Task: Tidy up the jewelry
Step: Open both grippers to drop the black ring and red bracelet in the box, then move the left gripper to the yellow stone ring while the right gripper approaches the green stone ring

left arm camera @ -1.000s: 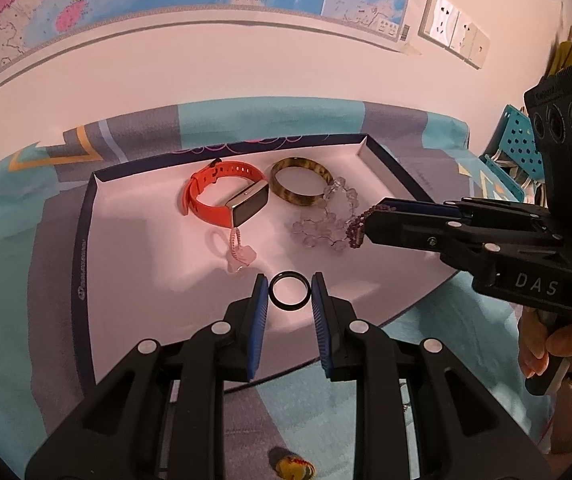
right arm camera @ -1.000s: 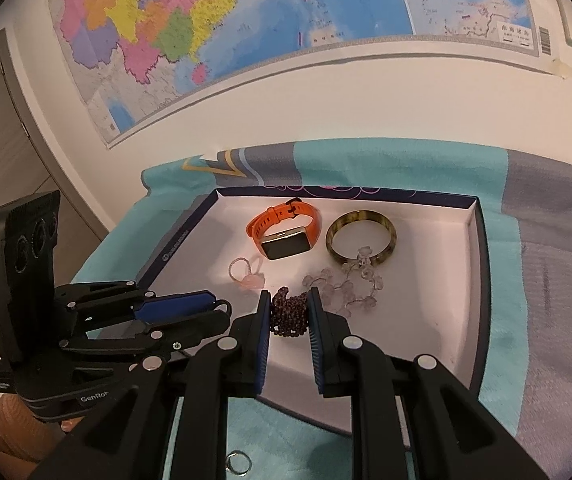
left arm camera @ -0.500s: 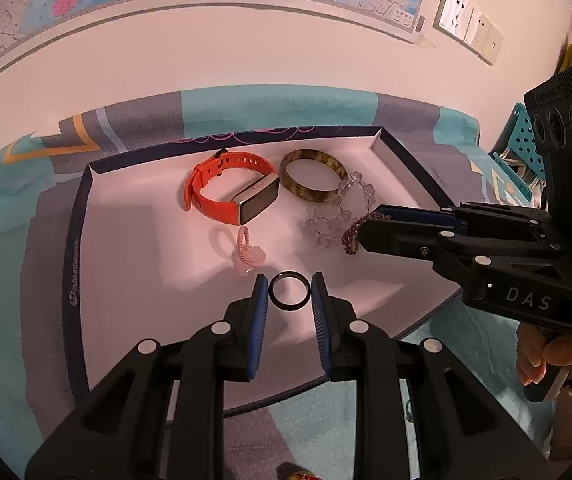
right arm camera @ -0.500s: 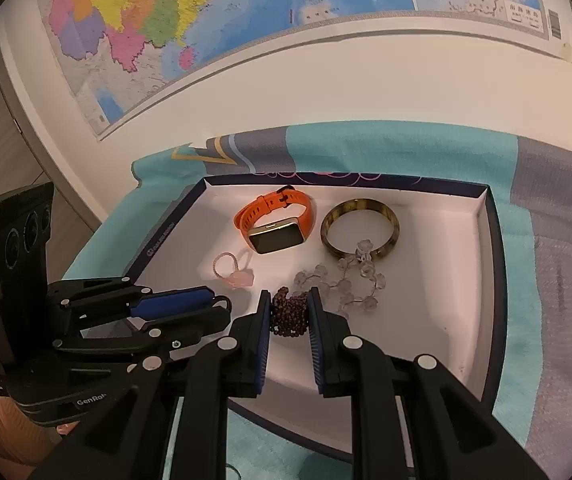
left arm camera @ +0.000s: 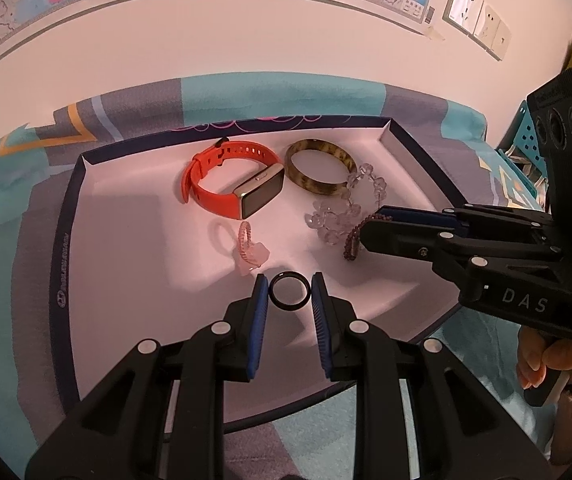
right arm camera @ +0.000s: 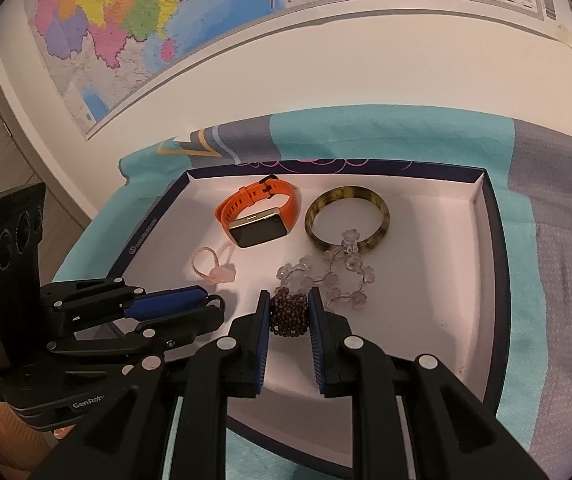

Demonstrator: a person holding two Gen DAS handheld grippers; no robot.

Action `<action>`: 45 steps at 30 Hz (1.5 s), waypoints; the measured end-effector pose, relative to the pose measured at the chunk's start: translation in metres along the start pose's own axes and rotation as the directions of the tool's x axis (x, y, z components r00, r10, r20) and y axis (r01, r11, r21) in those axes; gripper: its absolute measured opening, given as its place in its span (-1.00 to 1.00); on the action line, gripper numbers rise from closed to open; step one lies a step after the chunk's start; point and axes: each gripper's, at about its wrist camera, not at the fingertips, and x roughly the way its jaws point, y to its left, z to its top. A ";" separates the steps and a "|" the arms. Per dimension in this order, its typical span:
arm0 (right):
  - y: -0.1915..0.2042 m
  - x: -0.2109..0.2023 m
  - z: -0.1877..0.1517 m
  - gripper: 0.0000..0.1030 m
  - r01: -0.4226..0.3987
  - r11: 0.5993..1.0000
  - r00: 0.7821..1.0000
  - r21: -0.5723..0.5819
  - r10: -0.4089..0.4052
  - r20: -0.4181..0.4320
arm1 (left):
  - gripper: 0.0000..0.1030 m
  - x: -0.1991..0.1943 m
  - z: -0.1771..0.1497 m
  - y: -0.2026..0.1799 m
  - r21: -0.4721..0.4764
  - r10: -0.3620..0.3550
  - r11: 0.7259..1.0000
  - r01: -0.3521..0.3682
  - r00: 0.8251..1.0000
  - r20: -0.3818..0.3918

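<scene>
Tray (left arm camera: 66, 264) with navy walls and a white floor holds the jewelry. From its left: a pink hair tie (left arm camera: 248, 246), an orange smartwatch (left arm camera: 232, 190), a tortoiseshell bangle (left arm camera: 320, 172) and a clear bead bracelet (left arm camera: 342, 210) draped against the bangle. Over the tray's near edge, the left tool (left arm camera: 289, 298) pinches a black ring (left arm camera: 289, 291) between its blue pads. Further right, the right tool (right arm camera: 289, 312) is clamped on a dark beaded bracelet (right arm camera: 289, 316), just beside the clear beads.
</scene>
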 end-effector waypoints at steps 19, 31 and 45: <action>-0.003 -0.007 -0.003 -0.59 0.028 1.000 0.999 -0.004 -0.028 0.019 | -0.54 -0.001 -0.002 0.000 0.002 0.009 1.000 -0.009 1.000 0.009; -0.001 -0.026 -0.015 -0.47 0.022 1.000 0.999 -0.017 -0.022 0.044 | -0.21 -0.036 -0.004 -0.001 0.026 0.034 0.999 -0.036 0.996 0.084; 0.015 -0.065 -0.049 -0.24 -0.039 0.997 0.997 -0.062 0.043 0.058 | 0.02 -0.098 -0.042 0.007 0.030 0.044 0.998 -0.051 0.982 0.183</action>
